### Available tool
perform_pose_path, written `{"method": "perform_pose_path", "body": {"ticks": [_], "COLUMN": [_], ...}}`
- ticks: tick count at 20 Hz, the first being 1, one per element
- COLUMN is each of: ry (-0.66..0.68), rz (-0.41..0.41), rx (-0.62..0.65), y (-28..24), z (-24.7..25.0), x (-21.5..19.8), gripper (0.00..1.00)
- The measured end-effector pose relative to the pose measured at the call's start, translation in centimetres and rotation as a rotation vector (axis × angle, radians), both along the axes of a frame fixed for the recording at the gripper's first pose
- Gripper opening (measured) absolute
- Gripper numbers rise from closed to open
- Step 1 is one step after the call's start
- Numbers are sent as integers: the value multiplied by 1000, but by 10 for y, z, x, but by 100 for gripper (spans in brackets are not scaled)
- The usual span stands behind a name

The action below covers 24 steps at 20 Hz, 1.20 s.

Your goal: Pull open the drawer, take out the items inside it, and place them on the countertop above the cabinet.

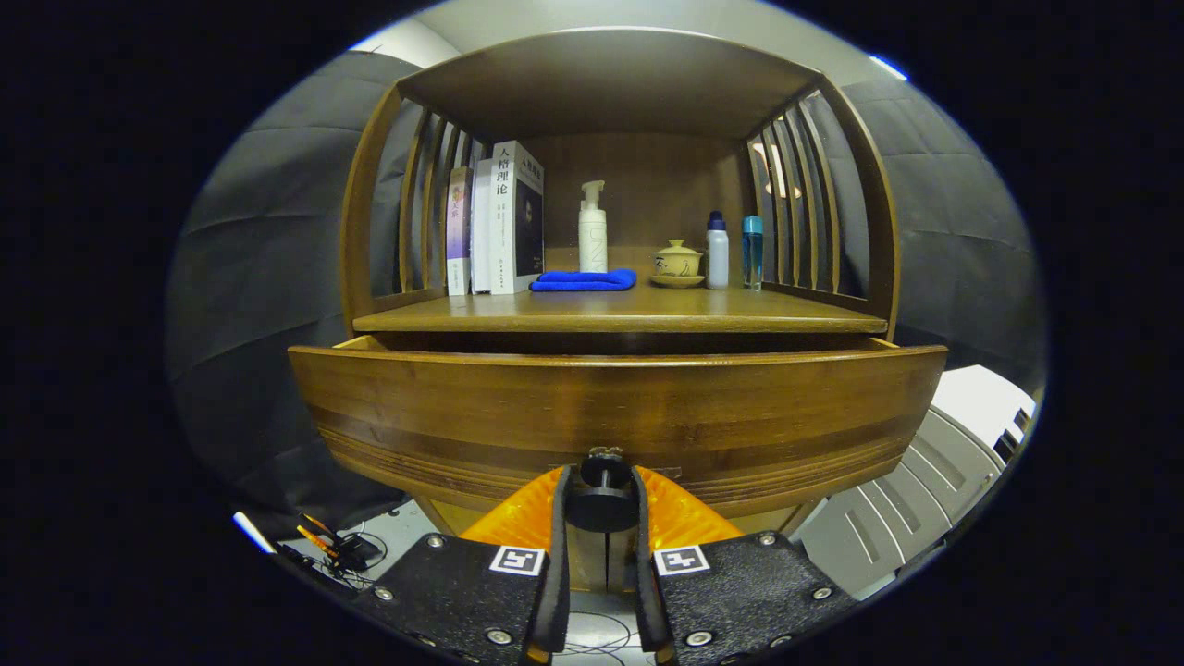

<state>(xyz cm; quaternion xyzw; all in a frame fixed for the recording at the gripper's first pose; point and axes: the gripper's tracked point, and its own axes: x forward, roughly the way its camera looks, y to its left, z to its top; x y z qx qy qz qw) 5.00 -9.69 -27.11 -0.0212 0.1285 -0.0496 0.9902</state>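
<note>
A wooden cabinet stands straight ahead, its drawer [610, 407] slid out a little from under the countertop [615, 319]. A dark gap shows above the drawer front; what lies inside is hidden. My gripper [603, 504] is shut on the drawer's dark round knob [603, 507], one finger pressing each side of it. On the countertop lie a folded blue cloth [585, 280], several upright books [499, 220], a white pump bottle [593, 228], a lidded tea bowl on a saucer [677, 263], a white bottle [717, 252] and a blue bottle [753, 250].
Slatted wooden sides and a roof enclose the shelf space over the countertop. A pale slatted object [934, 481] stands low to the right of the cabinet. Cables and small tools [338, 550] lie on the floor to the lower left.
</note>
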Motion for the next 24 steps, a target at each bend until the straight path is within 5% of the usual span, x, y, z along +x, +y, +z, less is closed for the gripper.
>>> {"method": "perform_pose_path", "body": {"ticks": [24], "ry": [62], "rz": [12], "rx": [21], "y": [23], "z": [-12], "x": [-112], "gripper": [29]}}
